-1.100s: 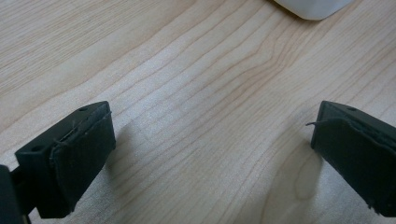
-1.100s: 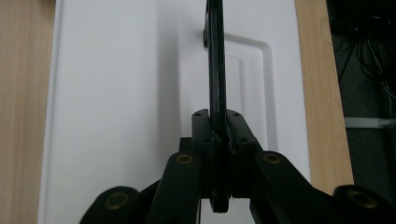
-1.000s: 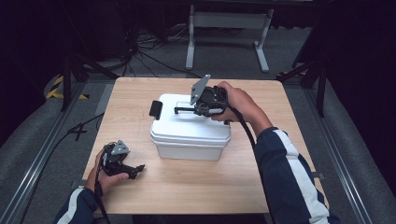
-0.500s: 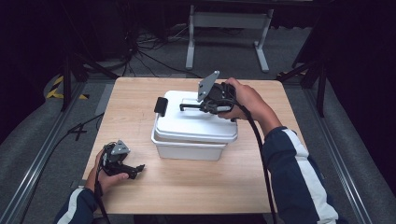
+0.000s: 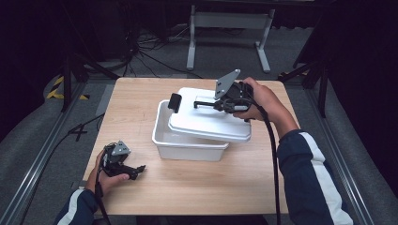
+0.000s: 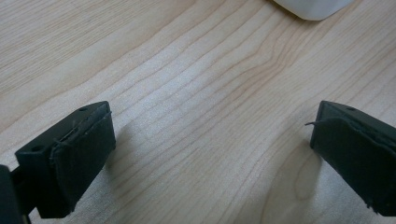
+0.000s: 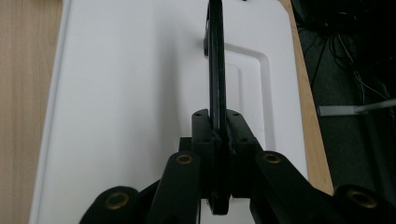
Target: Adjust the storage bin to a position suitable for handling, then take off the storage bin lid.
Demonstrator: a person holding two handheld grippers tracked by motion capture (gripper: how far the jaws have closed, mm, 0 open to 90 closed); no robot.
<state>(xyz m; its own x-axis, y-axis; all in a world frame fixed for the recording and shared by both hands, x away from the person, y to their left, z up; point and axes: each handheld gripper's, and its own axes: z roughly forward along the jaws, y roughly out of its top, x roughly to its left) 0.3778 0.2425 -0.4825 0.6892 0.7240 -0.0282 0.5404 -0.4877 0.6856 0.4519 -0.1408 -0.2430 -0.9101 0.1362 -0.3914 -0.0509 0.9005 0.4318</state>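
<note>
The right gripper point(image 5: 220, 104) has its jaws pinching the thin black handle point(image 7: 215, 70) on top of the white lid point(image 5: 211, 123), which hangs tilted and slid to the right of the white tub point(image 5: 187, 145), uncovering the tub's far left corner; a black latch point(image 5: 175, 102) hangs at the lid's left end. The tub sits in the middle of the wooden table point(image 5: 211, 187). The left gripper point(image 5: 133, 169) rests on the table near the left front, well apart from the tub, jaws spread wide with only bare wood between them. The likely trouble is the grip itself: the handle is narrow and the lid broad, so the lid could swing or twist about the pinch and slip free, or its low near edge could catch the tub's rim and drag the light tub along, since nothing holds the tub down. The trailing cable point(image 5: 272, 154) along the right forearm might also brush the lid's edge. No brand, label or writing can be read on the lid, the tub or the grippers.
</note>
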